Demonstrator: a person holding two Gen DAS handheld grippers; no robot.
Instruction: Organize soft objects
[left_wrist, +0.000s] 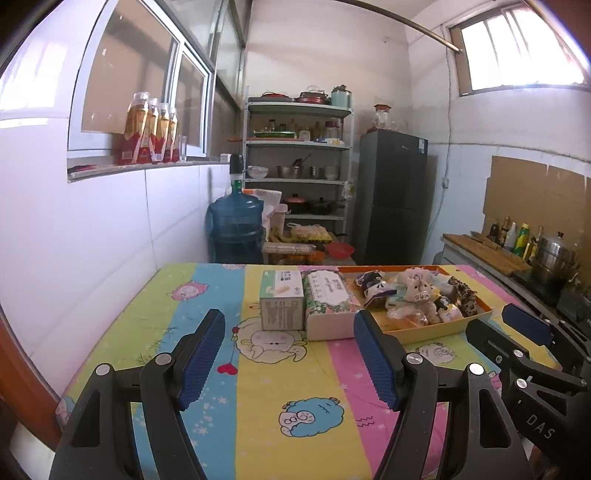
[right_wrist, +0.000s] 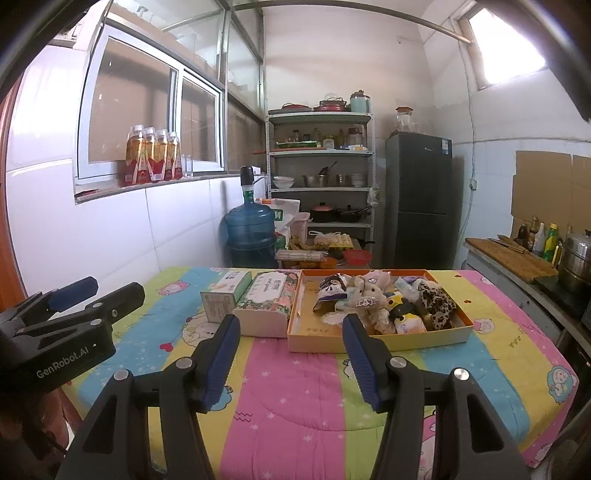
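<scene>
I am holding my left gripper (left_wrist: 288, 354) with its blue-padded jaws standing wide apart and nothing between them, hovering over the striped cartoon quilt (left_wrist: 273, 398) that is covering the table. I am keeping my right gripper (right_wrist: 290, 354) beside it, its jaws parted a little less widely and likewise gripping nothing, and it is pointing toward the near wall of the shallow orange-rimmed cardboard box (right_wrist: 314, 341). Inside that box the soft toys are lying in a loose heap: a pale plush bunny (right_wrist: 369, 293) is sitting near the middle, a dark-and-white plush (right_wrist: 332, 290) is leaning at its left, a leopard-print piece (right_wrist: 437, 306) is resting toward the right end, and small yellow-and-black plush figures (right_wrist: 400, 312) are crowding the front. Touching the box's left wall, a floral tissue pack (right_wrist: 264, 308) is lying flat, and just beside that a small green-and-white carton (right_wrist: 221, 295) is standing. Further off, a blue water jug (right_wrist: 251, 230) is sitting on the floor by the tiled wall, a metal shelf rack (right_wrist: 321, 166) is carrying pots and bowls, and a dark fridge (right_wrist: 421, 199) is standing to its right.
</scene>
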